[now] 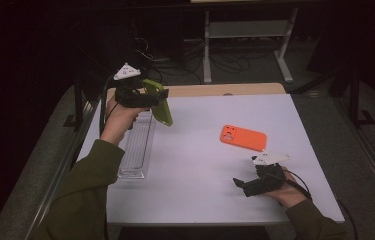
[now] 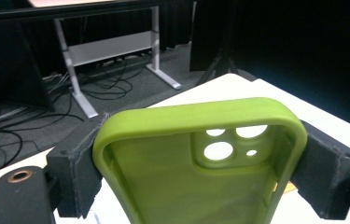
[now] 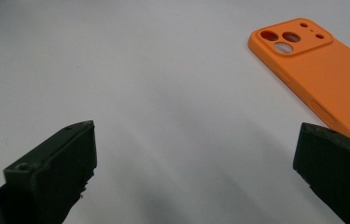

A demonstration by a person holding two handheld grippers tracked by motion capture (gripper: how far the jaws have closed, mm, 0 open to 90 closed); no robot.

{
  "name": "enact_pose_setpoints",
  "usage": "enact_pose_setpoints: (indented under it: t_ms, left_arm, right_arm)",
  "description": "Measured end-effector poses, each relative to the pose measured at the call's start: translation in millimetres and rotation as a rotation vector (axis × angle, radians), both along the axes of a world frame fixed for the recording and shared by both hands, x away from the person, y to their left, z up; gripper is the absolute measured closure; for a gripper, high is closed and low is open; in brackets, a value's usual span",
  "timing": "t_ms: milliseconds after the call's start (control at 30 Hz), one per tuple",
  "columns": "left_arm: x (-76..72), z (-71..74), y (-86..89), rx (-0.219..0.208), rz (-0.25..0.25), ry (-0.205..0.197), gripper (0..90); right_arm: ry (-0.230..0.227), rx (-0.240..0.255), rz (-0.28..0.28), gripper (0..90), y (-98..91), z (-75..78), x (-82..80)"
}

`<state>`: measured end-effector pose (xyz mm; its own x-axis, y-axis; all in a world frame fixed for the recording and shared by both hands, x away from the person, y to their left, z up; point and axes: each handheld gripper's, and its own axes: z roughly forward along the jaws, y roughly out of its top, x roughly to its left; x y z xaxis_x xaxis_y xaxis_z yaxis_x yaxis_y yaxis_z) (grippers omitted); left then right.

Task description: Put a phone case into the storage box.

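Note:
My left gripper is lifted above the table's far left and is shut on a green phone case. In the left gripper view the black pads press on both long sides of the green case, whose hollow inside and camera cut-outs face the camera. An orange phone case lies flat, back up, right of the table's middle. My right gripper rests low near the front right, open, with nothing between its fingers. The orange case lies ahead of it to the right.
A clear plastic tray lies along the left side of the white table, under the raised left hand. A wooden strip runs along the far edge. Beyond it stand desk legs and cables on the floor.

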<state>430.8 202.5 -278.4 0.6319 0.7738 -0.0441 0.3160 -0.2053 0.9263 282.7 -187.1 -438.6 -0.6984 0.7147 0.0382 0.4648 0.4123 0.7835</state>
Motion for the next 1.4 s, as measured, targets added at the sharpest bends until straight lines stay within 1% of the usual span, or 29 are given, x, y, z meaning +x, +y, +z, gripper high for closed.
enact_pose_setpoints:
  t_ms: [67,167,200,333,467,533,600,767,800,1000,1033,1100,1167,1300,1400]
  left_arm:
    - [2.5,0.3,2.9,0.006,0.008,0.001,14.0]
    - [6.2,1.5,7.1,0.014,0.030,0.002,14.0]
    - [7.7,1.5,8.0,0.016,0.038,-0.004,14.0]
    - [12.3,2.7,12.8,0.041,0.066,-0.003,14.0]
    - [17.2,2.4,18.0,0.038,0.103,-0.004,14.0]
    - [19.8,1.9,20.9,0.049,0.126,-0.004,14.0]
    - [21.8,1.2,23.3,0.047,0.140,-0.001,14.0]
    - [26.5,-1.7,28.7,0.066,0.187,-0.002,14.0]
    - [27.4,-2.1,29.8,0.072,0.198,-0.004,14.0]
    - [33.2,-5.5,35.1,0.083,0.261,0.002,14.0]
    - [34.0,-6.1,35.8,0.089,0.269,0.003,14.0]
    - [35.7,-7.4,37.4,0.101,0.287,0.004,14.0]
    - [37.6,-9.2,38.6,0.104,0.302,0.007,14.0]
    - [41.5,-12.6,40.5,0.132,0.348,0.019,14.0]
    - [45.0,-16.0,40.9,0.135,0.370,0.029,14.0]
  right_arm:
    - [0.006,0.002,0.000,0.0,0.6,0.0,-0.4]
    - [0.004,0.002,0.001,0.0,0.6,0.1,-0.4]
    - [0.001,0.002,0.002,0.0,0.5,0.1,-0.3]
    - [0.002,0.002,0.002,0.0,0.5,0.1,-0.3]
    - [0.008,0.005,0.005,0.0,0.5,0.0,-0.4]
    - [0.014,0.006,0.011,0.0,0.5,-0.2,-0.1]
    - [0.017,0.010,0.009,0.0,1.4,-0.3,-0.4]
    - [0.011,0.002,0.017,0.0,0.9,-0.1,-0.2]
    - [0.016,0.011,0.010,0.0,1.6,-0.1,-0.5]
    - [0.014,0.002,0.017,0.0,1.1,-0.3,-0.2]
    - [0.019,0.011,0.010,0.0,1.7,-0.2,-0.6]
    - [0.018,0.010,0.010,0.0,1.4,-0.2,-0.4]
    - [0.019,0.009,0.009,0.0,1.3,-0.1,-0.5]
    - [0.018,0.004,0.013,0.0,1.2,-0.3,-0.1]
    - [0.017,0.004,0.013,0.0,1.2,-0.2,-0.1]
